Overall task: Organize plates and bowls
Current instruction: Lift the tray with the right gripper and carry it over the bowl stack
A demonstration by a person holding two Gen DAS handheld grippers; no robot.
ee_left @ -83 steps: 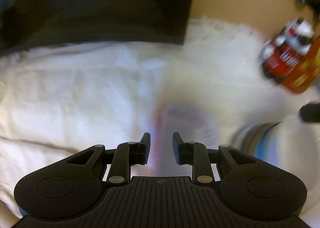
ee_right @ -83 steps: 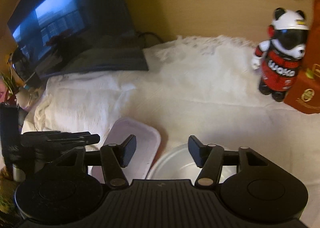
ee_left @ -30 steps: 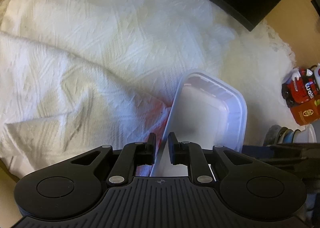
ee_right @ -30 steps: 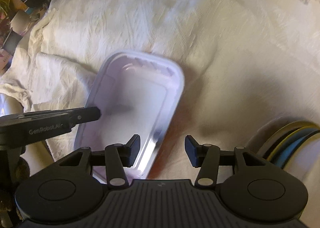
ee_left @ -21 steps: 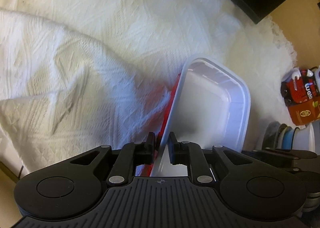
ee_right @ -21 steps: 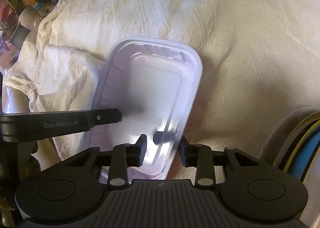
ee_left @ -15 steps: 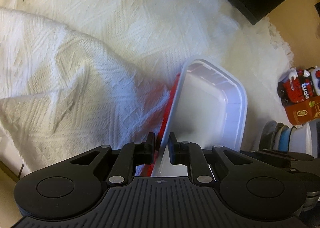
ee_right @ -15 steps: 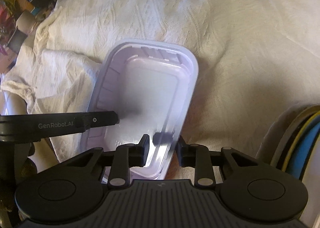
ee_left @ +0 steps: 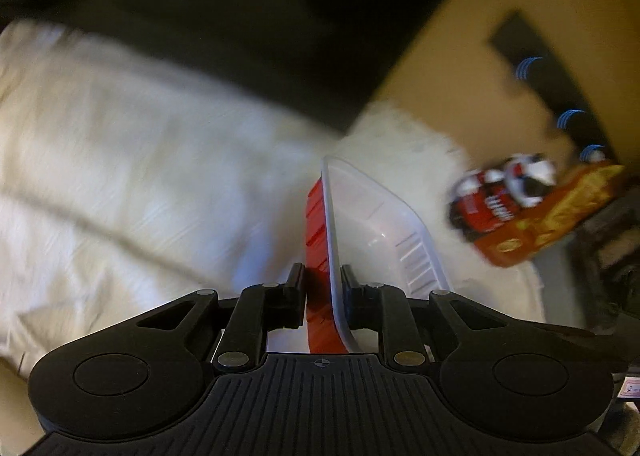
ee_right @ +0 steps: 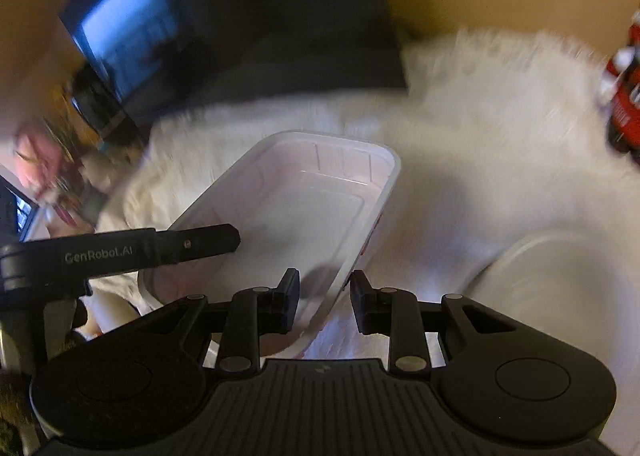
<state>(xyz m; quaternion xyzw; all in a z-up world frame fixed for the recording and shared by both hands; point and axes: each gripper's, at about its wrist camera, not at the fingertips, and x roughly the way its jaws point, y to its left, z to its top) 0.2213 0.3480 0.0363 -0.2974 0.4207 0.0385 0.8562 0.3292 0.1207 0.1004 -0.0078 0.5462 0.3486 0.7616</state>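
A white rectangular plastic tray with a red underside hangs tilted above the white cloth, held from two sides. My left gripper pinches its near rim, pads against the red side and the white lip, while its jaws are opening slightly. In the right wrist view the same tray shows its hollow inside. My right gripper is shut on its right rim, and the left gripper's finger reaches in from the left. A pale round dish lies on the cloth at the lower right.
A dark monitor stands along the back of the table. A red and white panda figure and an orange box stand at the right. Blurred clutter lies beyond the cloth's left edge.
The right gripper closed on the tray's rim. Both grippers then rose with the tray, lifting it off the cloth, and both views tipped up toward the monitor and blurred.
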